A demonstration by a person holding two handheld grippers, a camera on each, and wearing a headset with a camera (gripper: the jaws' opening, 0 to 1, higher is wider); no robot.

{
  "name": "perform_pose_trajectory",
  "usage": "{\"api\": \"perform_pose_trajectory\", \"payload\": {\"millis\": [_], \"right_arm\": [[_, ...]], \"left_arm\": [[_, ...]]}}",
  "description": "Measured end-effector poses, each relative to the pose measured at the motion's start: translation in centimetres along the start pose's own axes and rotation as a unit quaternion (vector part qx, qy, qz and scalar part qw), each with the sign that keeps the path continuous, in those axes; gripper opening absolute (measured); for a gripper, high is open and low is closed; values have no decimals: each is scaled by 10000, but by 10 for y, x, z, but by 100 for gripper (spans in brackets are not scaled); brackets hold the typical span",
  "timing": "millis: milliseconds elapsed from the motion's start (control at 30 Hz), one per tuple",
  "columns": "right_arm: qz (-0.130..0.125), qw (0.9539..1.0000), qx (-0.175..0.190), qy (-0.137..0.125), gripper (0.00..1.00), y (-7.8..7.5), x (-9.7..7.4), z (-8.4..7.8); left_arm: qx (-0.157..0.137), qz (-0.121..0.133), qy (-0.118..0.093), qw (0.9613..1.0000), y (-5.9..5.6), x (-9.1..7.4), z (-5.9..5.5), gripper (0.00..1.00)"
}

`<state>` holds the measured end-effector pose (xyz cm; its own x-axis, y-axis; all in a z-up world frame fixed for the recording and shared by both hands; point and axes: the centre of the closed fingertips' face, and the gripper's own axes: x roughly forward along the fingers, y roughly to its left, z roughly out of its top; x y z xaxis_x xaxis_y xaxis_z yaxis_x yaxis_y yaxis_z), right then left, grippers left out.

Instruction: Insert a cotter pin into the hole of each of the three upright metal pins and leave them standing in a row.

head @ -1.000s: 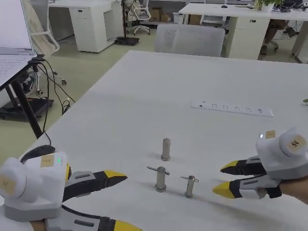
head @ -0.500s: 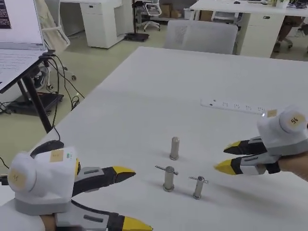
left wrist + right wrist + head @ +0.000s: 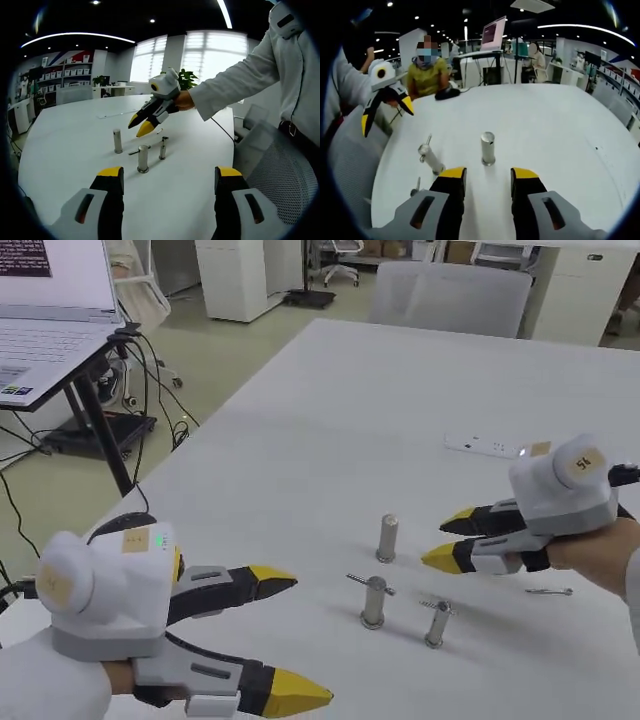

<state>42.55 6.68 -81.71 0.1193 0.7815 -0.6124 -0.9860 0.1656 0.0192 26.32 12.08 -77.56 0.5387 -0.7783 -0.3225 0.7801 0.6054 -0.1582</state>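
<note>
Two of the three steps look done. In the head view the middle metal pin (image 3: pixel 373 601) and the near-right metal pin (image 3: pixel 436 623) each carry a cotter pin across the top. The far metal pin (image 3: pixel 387 538), at 12 o'clock from the middle one, is bare. All three stand upright on the tabletop (image 3: pixel 300 440), near each other but apart.

One loose cotter pin (image 3: pixel 550 591) lies flat on the tabletop, at about 3 o'clock from the near-right metal pin and under the person's right hand.

The right gripper (image 3: pixel 437 542) hovers just beside the bare pin, at its 3 o'clock. Its jaws are a little parted and hold nothing. The left gripper (image 3: pixel 305 640) waits at 8 o'clock from the pins, its jaws spread wide and empty.

I judge the third insertion is the step in hand. The next move calls for the right gripper to turn back toward 4 o'clock, go low and pinch the thin cotter pin. Then it must be pushed through the hole of the bare pin, which is too small to see here. The left gripper could steady that pin so it does not fall.
</note>
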Motion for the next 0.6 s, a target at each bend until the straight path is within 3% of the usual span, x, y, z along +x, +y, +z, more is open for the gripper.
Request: {"api": "perform_pose_trajectory", "payload": {"millis": [600], "right_arm": [[202, 9996, -182, 9, 27, 2, 43, 16]], "left_arm": [[-100, 81, -27, 9999, 6, -1, -5, 74]]}}
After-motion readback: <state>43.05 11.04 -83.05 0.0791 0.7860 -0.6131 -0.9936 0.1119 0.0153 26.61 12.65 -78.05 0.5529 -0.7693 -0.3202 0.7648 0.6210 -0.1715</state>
